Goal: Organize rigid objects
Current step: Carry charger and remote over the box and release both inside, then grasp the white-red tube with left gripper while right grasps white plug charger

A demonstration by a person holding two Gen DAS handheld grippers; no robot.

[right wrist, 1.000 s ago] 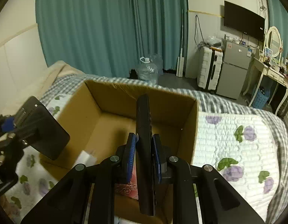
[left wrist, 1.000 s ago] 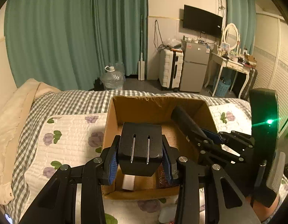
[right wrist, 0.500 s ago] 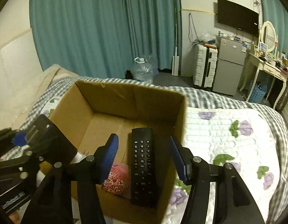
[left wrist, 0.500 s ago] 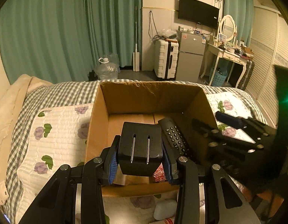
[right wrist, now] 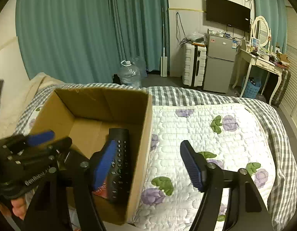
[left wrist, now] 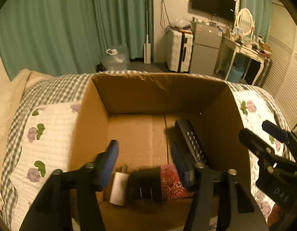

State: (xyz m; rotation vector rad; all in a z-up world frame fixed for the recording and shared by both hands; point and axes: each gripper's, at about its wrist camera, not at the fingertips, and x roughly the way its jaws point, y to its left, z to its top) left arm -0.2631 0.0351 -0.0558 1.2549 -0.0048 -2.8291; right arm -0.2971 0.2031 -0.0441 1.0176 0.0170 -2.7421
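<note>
Black adapter (left wrist: pixel 145 185) in box (left wrist: pixel 158 94), hidden from right view, both tools (left wrist: pixel 146 160) (right wrist: pixel 148 163) spread.

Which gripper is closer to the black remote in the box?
Left. The left gripper is open over the box, its right-hand finger right beside the remote. The right gripper straddles the box's right wall, mostly above the quilt.

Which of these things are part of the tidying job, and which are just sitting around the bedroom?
Part of the job:
cardboard box
remote control
black block
red patterned item
white roll
left tongs, open
right tongs, open

Just lying about:
suitcase
water jug
television
small fridge
</note>
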